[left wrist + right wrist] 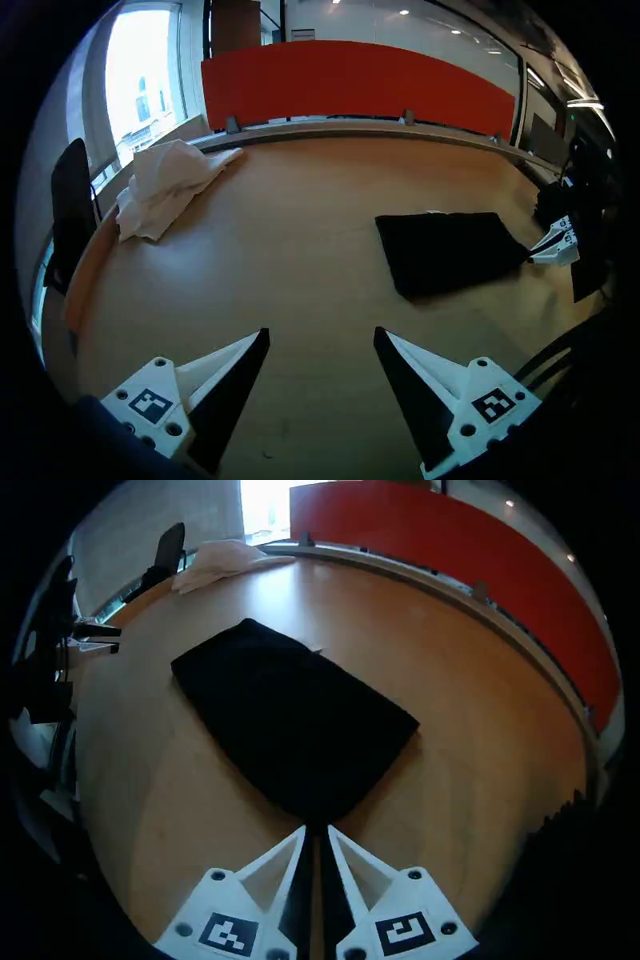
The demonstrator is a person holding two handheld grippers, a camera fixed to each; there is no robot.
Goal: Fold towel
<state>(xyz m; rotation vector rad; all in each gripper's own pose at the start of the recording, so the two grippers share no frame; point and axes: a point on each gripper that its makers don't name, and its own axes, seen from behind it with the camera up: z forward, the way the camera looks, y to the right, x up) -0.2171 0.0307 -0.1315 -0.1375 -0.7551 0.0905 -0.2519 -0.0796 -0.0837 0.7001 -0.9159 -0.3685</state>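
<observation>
The wooden tabletop (304,240) takes up most of the room here, with a red partition (360,80) standing along its far edge. The black towel (296,720) lies flat on the bare wood, well in from that far edge. It forms a neat rectangle and looks already folded at least once. A crumpled white cloth (164,184) is heaped at the far left corner by the window, well apart from the towel, probably put aside so the working space is free.

The right gripper (318,830) has its fingers pressed together on the towel's near corner. That looks like a pinch taken so the corner can be lifted and carried across for another fold. The left gripper (320,331) hangs spread wide over bare tabletop near the front edge, holding nothing. I'd guess it is waiting to take a second corner or to steady the cloth.
</observation>
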